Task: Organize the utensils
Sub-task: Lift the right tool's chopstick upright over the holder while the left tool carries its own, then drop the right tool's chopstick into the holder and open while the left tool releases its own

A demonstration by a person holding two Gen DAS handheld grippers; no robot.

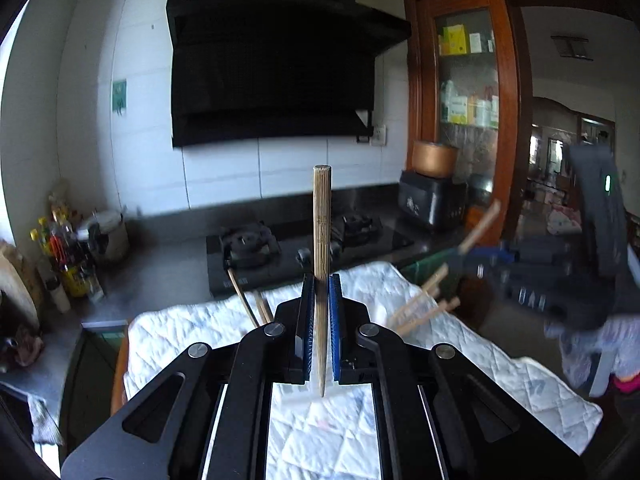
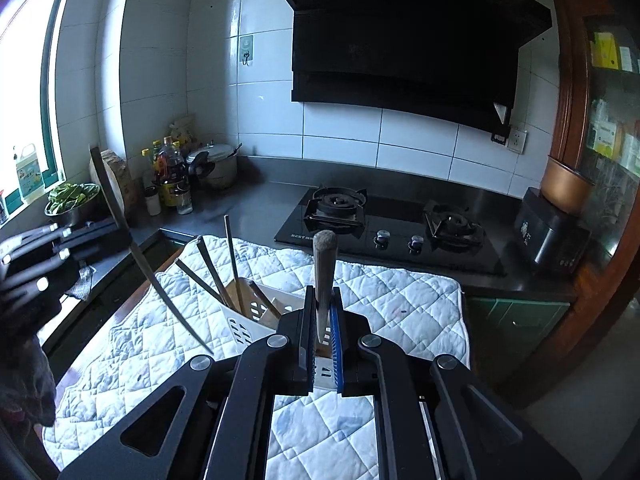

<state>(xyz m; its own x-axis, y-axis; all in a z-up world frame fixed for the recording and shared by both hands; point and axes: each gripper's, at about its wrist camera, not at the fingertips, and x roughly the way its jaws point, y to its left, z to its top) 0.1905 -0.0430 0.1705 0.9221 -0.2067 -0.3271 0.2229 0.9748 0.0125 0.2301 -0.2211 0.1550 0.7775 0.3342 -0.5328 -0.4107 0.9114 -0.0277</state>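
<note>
My left gripper (image 1: 321, 284) is shut on a wooden chopstick (image 1: 322, 232), held upright with its thin tip down above the white quilted mat (image 1: 192, 332). It shows at the left of the right wrist view (image 2: 36, 272), the chopstick (image 2: 160, 288) slanting down. My right gripper (image 2: 322, 300) is shut on another wooden chopstick (image 2: 324, 264), upright over a white slotted utensil holder (image 2: 240, 320) that holds several chopsticks (image 2: 216, 276). The right gripper is blurred at the right of the left wrist view (image 1: 468, 256).
A black two-burner gas stove (image 2: 392, 220) lies behind the mat, under a black range hood (image 2: 400, 40). Bottles (image 2: 170, 176) and a pot (image 2: 214, 164) stand at the back left. A black appliance (image 2: 548, 232) with a copper pot sits at the right.
</note>
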